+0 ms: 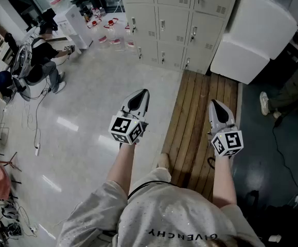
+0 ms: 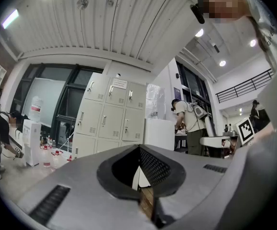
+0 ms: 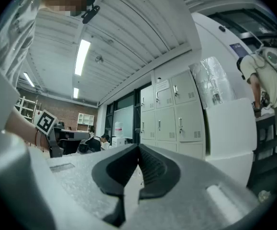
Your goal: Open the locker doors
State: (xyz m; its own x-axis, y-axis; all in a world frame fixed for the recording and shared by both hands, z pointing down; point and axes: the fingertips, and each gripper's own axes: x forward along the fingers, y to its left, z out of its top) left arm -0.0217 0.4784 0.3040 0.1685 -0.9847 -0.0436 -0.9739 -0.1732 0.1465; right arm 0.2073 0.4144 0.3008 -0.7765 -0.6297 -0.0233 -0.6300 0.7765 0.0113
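At the far wall, lockers (image 1: pixel 174 24) (image 2: pixel 107 121) (image 3: pixel 174 114): pale bank, three columns across. Every door in view is flush and closed. Door fronts face back toward the person. In the head view the bank's long run lies left to right along the top of the frame. In both gripper views it stands upright, and the door handles are vertical.
White block (image 1: pixel 251 32) (image 2: pixel 160 133) (image 3: pixel 229 128): large plain box just right of the lockers, at an angle to them.
Plank strip (image 1: pixel 195 122): wooden boards whose length points from the person toward the lockers' right end.
People: one crouched person (image 1: pixel 40 60) far left, well apart from the lockers; another stands at the right by the white block (image 2: pixel 191 123).
Left gripper (image 1: pixel 138 101) (image 2: pixel 139 150): jaws pressed together at the tips, nothing between them. Nose aimed at the lockers, well short of them, over the glossy floor.
Right gripper (image 1: pixel 218 109) (image 3: pixel 138 150): jaws pressed together, empty. Held over the planks, pointing the same way, parallel to the left one.
Bottles (image 1: pixel 110 35): small red-capped cluster on the floor at the lockers' left end.
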